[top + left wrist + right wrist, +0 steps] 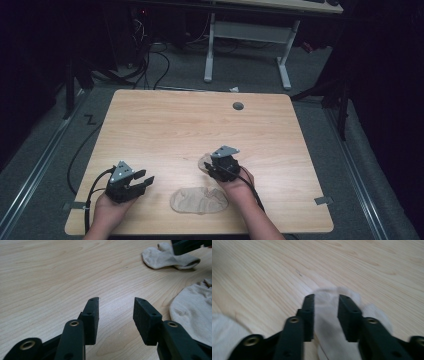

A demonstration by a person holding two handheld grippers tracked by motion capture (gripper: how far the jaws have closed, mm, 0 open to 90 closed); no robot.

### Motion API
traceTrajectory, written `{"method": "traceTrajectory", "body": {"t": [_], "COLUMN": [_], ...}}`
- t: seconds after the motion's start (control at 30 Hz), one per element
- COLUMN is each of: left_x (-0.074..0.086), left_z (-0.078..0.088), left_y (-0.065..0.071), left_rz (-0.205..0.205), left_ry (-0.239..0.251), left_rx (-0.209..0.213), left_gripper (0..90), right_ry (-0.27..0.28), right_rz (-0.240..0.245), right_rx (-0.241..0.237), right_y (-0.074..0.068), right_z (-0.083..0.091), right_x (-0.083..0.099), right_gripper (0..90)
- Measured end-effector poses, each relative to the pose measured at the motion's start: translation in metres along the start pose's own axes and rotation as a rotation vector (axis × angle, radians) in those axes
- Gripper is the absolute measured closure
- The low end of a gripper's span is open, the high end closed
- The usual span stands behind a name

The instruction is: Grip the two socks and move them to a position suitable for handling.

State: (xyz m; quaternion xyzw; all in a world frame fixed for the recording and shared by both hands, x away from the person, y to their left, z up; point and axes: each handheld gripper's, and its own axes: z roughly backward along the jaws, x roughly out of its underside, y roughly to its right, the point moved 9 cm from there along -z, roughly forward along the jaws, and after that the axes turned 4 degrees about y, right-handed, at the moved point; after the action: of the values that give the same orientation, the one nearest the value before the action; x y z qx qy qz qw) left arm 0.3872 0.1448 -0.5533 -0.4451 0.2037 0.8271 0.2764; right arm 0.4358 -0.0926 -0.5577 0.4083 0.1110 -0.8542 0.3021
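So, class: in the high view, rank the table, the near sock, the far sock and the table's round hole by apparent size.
1. Table
2. Near sock
3. Far sock, unsure: the right gripper covers part of it
4. Hole

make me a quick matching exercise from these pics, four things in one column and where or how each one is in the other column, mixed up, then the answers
Things:
1. left gripper
2. right gripper
3. sock at the near edge
4. grey round hole

Places or states:
A. far part of the table top
B. jaws open over bare wood
C. flat on the table between the two hands
D. jaws either side of the second sock

Pairs: 1-B, 2-D, 3-C, 4-A
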Motion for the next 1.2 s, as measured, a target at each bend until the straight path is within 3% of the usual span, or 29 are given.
{"method": "traceTrajectory", "body": {"t": [0.07, 0.1, 0.17, 0.2, 0.27, 0.37, 0.47, 0.63, 0.93, 1.1, 1.2], "left_x": [0.001, 0.002, 0.003, 0.003, 0.004, 0.005, 0.003, 0.005, 0.004, 0.002, 0.003], "left_z": [-0.002, -0.002, -0.003, -0.002, -0.002, -0.002, -0.003, -0.003, -0.003, -0.006, -0.005], "left_y": [0.001, 0.001, 0.003, 0.003, 0.002, 0.002, 0.004, 0.005, 0.001, 0.005, 0.005], "left_rz": [0.001, -0.003, -0.013, -0.017, -0.008, -0.006, -0.017, -0.028, -0.01, -0.023, -0.029], "left_ry": [-0.001, -0.009, -0.013, -0.014, -0.016, -0.019, -0.016, -0.023, -0.014, -0.015, -0.017], "left_rx": [0.0, 0.001, 0.005, 0.004, 0.004, 0.003, 0.001, 0.0, -0.004, -0.008, -0.009], "left_gripper": [56.4, 56.4, 56.4, 56.4, 56.3, 56.4, 56.4, 56.4, 56.4, 56.4, 56.4], "right_ry": [-0.057, -0.057, -0.111, -0.093, -0.092, -0.086, -0.085, -0.003, 0.097, 0.146, 0.161], "right_rz": [-0.012, -0.012, -0.032, -0.024, -0.038, 0.0, 0.028, 0.011, -0.038, -0.056, -0.085], "right_rx": [0.016, 0.016, 0.016, 0.007, 0.008, 0.005, 0.016, 0.008, -0.009, -0.003, 0.0], "right_y": [-0.001, -0.001, 0.001, 0.002, 0.004, 0.002, 0.0, -0.001, 0.005, 0.011, 0.019], "right_z": [-0.02, -0.02, -0.031, -0.033, -0.033, -0.033, -0.031, -0.012, 0.017, 0.034, 0.038], "right_x": [0.003, 0.003, 0.014, 0.013, 0.013, 0.013, 0.013, 0.0, -0.013, -0.011, -0.002], "right_gripper": [53.0, 53.0, 51.7, 52.9, 63.4, 81.5, 85.0, 84.8, 84.3, 83.4, 83.2]}}
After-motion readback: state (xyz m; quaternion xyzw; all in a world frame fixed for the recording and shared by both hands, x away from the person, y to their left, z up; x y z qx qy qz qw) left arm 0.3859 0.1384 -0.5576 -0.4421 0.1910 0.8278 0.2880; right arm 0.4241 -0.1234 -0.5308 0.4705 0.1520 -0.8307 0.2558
